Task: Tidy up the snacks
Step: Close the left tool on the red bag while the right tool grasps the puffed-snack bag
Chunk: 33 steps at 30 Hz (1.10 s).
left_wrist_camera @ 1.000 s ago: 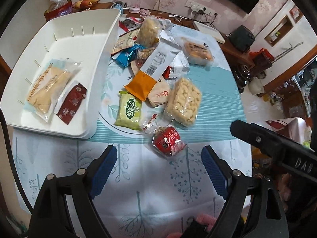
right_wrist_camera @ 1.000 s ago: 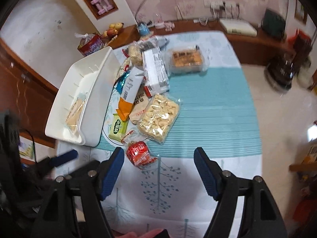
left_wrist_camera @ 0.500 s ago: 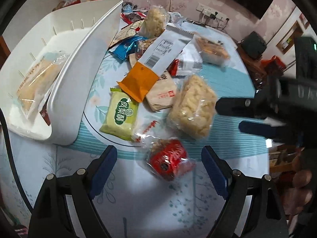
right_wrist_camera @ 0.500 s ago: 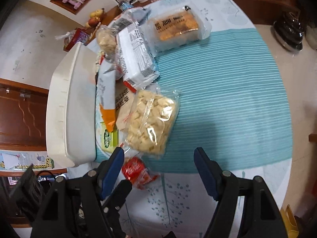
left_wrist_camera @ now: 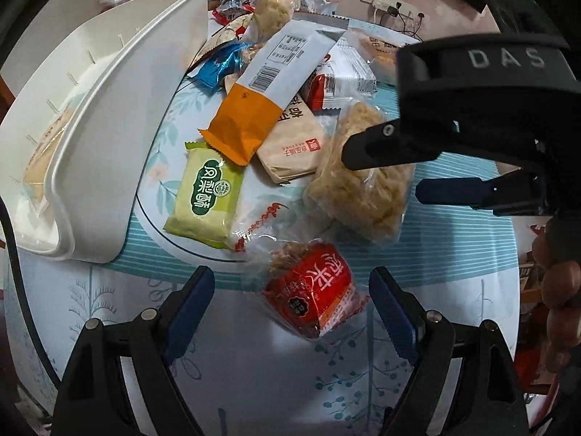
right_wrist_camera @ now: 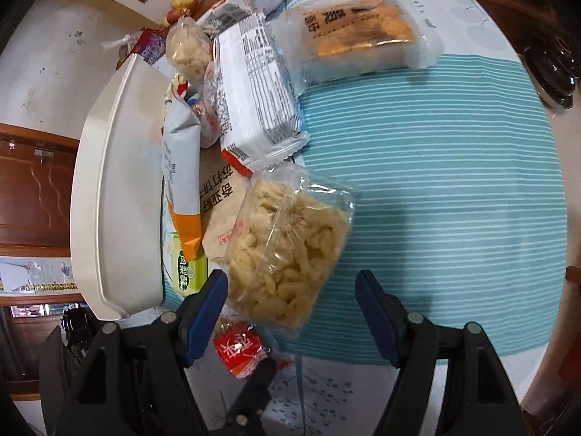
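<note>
A red snack packet (left_wrist_camera: 312,290) lies on the tablecloth between the spread blue fingers of my left gripper (left_wrist_camera: 292,309). The pads stand clear of it on both sides. My right gripper (right_wrist_camera: 292,309) is open too, low over the near end of a clear bag of pale puffed snacks (right_wrist_camera: 287,250). The left wrist view shows that gripper (left_wrist_camera: 399,170) reaching in from the right over the same bag (left_wrist_camera: 359,196). A white bin (left_wrist_camera: 109,109) stands at the left, with a pale packet (left_wrist_camera: 40,160) partly visible inside.
A pile of snacks lies beyond: a green packet (left_wrist_camera: 207,196), a long orange-and-white packet (left_wrist_camera: 268,83), a beige cracker pack (left_wrist_camera: 294,145), a blue wrapper (left_wrist_camera: 218,65). A tray of orange cakes (right_wrist_camera: 359,36) sits at the back. Teal striped cloth (right_wrist_camera: 454,181) stretches right.
Both grippers have come down closer to the snacks. The left now frames the red packet. The right has swung in over the puffed-snack bag. Neither opening has changed.
</note>
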Each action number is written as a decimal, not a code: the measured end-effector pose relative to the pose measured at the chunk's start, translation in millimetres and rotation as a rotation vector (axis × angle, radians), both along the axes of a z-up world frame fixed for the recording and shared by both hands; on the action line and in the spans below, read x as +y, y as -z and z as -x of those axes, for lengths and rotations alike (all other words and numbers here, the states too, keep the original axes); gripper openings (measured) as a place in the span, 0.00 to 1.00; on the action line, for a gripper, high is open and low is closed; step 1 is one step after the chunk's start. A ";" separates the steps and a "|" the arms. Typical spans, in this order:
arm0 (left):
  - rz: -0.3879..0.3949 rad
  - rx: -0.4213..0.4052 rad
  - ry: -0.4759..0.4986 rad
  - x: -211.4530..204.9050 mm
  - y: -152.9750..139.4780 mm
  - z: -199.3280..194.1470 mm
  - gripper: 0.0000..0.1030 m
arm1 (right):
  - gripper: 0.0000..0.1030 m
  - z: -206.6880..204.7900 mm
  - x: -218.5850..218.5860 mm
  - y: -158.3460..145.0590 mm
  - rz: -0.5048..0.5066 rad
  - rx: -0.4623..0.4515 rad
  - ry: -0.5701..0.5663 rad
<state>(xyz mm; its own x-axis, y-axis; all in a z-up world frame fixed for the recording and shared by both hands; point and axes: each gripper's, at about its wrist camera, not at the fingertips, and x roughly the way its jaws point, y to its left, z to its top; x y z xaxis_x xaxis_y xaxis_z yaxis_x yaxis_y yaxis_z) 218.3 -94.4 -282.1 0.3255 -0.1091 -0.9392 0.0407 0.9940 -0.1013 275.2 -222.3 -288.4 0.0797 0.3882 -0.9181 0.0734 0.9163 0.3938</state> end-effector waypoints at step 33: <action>0.112 -0.036 0.017 15.2 7.6 15.3 0.49 | 0.65 -4.3 30.9 9.2 0.068 -0.017 -0.090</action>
<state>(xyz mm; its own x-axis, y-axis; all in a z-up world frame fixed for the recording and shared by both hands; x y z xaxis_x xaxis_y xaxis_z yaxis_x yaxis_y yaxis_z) 203.1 -79.2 -289.7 0.3557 -0.2187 -0.9087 0.0630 0.9756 -0.2101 279.5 -191.4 -297.6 0.0631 0.3310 -0.9415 -0.0161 0.9436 0.3307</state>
